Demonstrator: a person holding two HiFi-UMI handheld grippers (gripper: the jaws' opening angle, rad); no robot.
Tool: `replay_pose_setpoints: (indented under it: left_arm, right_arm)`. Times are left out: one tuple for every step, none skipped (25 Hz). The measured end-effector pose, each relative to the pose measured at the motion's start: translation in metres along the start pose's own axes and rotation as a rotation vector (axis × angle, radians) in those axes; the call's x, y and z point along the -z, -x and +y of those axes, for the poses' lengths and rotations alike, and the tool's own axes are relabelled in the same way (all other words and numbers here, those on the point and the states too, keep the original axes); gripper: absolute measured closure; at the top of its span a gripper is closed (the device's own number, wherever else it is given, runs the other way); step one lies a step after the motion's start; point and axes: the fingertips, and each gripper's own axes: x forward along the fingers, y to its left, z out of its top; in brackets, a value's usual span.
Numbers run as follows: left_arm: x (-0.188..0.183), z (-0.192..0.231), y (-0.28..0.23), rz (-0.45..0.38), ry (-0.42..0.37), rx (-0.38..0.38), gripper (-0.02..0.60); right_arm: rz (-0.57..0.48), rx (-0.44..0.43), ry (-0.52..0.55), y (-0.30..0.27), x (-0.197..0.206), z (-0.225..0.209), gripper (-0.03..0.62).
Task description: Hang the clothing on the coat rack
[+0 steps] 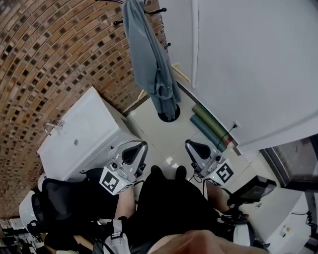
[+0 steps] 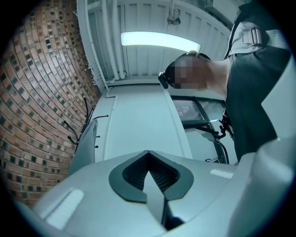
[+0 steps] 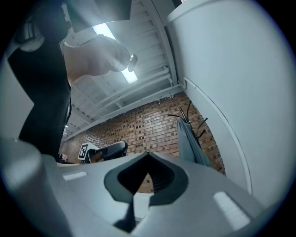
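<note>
My left gripper (image 1: 139, 149) and my right gripper (image 1: 193, 146) sit low in the middle of the head view, side by side and apart, both tips pointing up the frame. In each gripper's own view the jaws are closed tip to tip with nothing between them: the left pair (image 2: 148, 152) meets against a pale wall and ceiling, and the right pair (image 3: 148, 154) meets against a brick wall (image 3: 138, 125).

The garment (image 1: 149, 59) is not in my hold. It hangs on the rack (image 1: 155, 11) at the top middle of the head view, a blue-grey drape running from the hooks down toward the rack's dark round base at the frame's centre. It is well apart from both sets of jaws, above them in the picture, and closer in line with the right gripper than the left.

In the right gripper view the garment (image 3: 190, 144) shows just right of and above my jaw tips, hanging under the black hooks (image 3: 185, 111), clear of the pads. In the left gripper view a grey shape at the left edge below some thin hooks is probably the same garment (image 2: 83, 148), though the curved view makes it hard to be sure.

A white cabinet (image 1: 84, 129) stands left of my left gripper, against the brick.
</note>
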Motion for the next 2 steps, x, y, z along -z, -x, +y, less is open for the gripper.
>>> replay_pose_setpoints:
  left_arm:
    - [0.0013,0.0013,0.0029,0.007,-0.001,-0.006,0.578]
    - [0.0025,0.0027,0.0059,0.014,-0.001,-0.012,0.578]
  right_arm:
    - [-0.003,-0.002,0.001,-0.0014,0.0018,0.0003,0.594]
    - [-0.008,-0.004,0.003,-0.0030,0.0035,0.0007,0.594]
